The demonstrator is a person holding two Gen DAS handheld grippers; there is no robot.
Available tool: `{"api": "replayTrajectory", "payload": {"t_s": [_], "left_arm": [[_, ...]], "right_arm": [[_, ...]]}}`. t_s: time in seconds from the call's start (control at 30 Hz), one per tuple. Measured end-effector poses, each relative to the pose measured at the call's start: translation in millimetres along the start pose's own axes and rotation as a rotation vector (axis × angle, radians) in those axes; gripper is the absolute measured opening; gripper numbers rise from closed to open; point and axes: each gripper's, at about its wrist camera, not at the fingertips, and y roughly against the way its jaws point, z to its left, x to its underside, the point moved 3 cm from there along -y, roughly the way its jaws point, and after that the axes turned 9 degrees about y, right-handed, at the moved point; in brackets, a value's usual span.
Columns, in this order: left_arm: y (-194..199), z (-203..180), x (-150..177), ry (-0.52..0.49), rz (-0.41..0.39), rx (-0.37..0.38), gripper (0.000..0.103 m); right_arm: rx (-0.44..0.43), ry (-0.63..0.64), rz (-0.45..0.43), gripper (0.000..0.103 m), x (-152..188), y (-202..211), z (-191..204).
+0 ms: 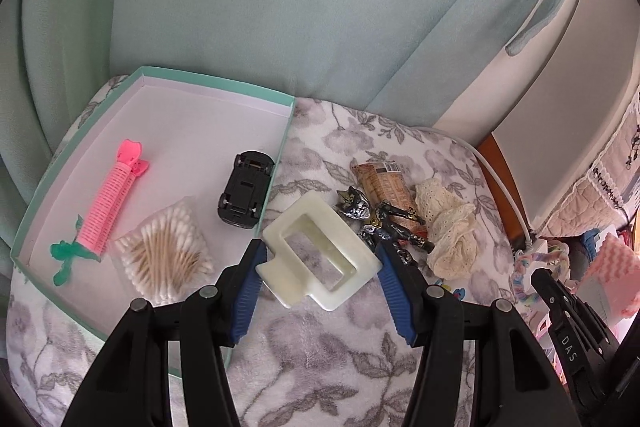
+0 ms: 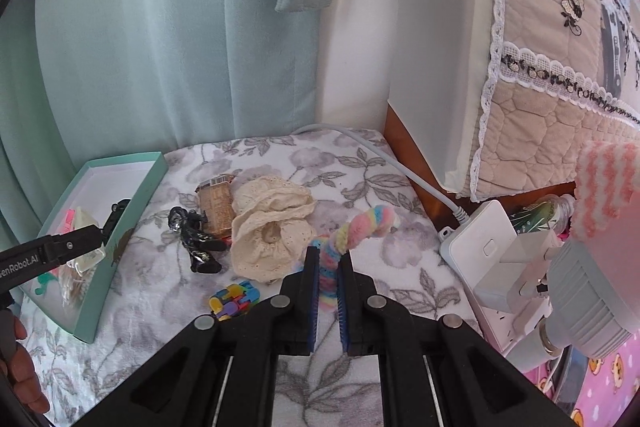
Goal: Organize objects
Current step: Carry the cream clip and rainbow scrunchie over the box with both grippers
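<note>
Left gripper [image 1: 320,259]: jaws wide, straddling cream rigid plastic rectangular frame [image 1: 318,254], touching its edges; grip unconfirmed. Frame lies flat on floral blanket [image 1: 320,347], just right of mint cardboard tray [image 1: 212,89]. Judged light, stiff, slick; take across narrow sides. Long axis diagonal, far-left to near-right.

Right gripper [image 2: 329,275]: nearly closed on soft pastel rainbow fuzzy rope [image 2: 360,227], between pads, curling up and right.

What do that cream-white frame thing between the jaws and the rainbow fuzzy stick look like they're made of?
The cream-white frame looks like moulded hard plastic: smooth, slightly glossy, with thick rounded edges and a rectangular opening. The rainbow fuzzy stick appears to be chenille or plush twisted around a bendable core, judging by its matte pastel pile and curved shape; the core itself isn't visible.
</note>
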Motion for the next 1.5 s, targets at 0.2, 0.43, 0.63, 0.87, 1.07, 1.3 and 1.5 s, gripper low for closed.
{"api": "replayTrajectory", "payload": {"t_s": [0.2,0.43,0.63,0.87,1.07,1.3,1.5], "left_arm": [[16.4,37.9,-4.4,0.066,-0.028,-0.016,0.058],[34.3,87.5,-16.8,0.16,-0.075,-0.042,0.058],[45.0,128.1,-22.1,0.212,-0.095,-0.07,0.058],[51.2,170.3,-26.7,0.256,-0.107,-0.107,0.058],[50.9,193.4,-30.0,0.271,-0.107,-0.121,0.058],[43.1,203.8,-35.1,0.26,-0.092,-0.124,0.058],[31.2,203.1,-39.0,0.237,-0.072,-0.122,0.058]], "right_arm": [[-0.024,0.032,-0.005,0.009,-4.8,4.4,23.5],[-0.066,0.097,-0.02,0.009,-15.3,8.0,64.8],[-0.127,0.151,-0.032,0.009,-24.5,6.1,109.7],[-0.208,0.205,-0.031,0.009,-32.2,0.1,163.2],[-0.265,0.255,-0.038,0.009,-41.4,-3.2,203.5],[-0.319,0.312,-0.04,0.009,-51.8,-9.2,244.3],[-0.355,0.339,-0.027,0.009,-57.3,-21.2,268.7]]}}
